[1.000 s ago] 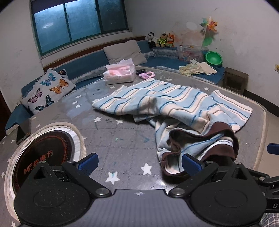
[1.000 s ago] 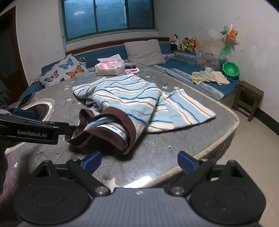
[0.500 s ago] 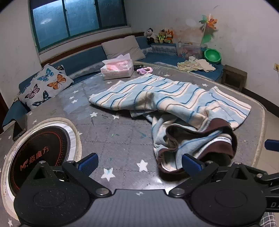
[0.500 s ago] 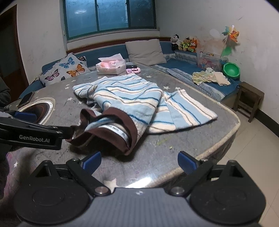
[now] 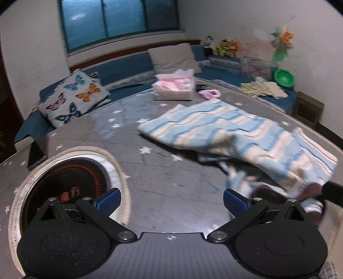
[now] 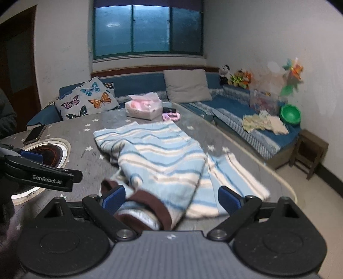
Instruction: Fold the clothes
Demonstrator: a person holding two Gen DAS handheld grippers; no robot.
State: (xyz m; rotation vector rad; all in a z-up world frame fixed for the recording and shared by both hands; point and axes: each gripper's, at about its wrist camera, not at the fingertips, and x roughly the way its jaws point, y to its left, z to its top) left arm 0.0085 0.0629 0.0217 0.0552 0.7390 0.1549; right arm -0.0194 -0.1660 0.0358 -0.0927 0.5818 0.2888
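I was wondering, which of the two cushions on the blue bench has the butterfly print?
The cushion toward the left end of the bench, nearest the phone; it carries coloured butterflies, while the other cushion, below the window, is plain grey.

Left wrist view: sits low behind the left hand-held gripper (image 5: 170, 198), facing across the table (image 5: 167, 180) toward the window (image 5: 120, 19).
Right wrist view: sits low behind the right hand-held gripper (image 6: 171, 198), close over the striped garment (image 6: 163, 158), facing the same window.
Shared: table, garment, tissue box (image 6: 144, 108), butterfly cushion (image 5: 74, 97), sofa.
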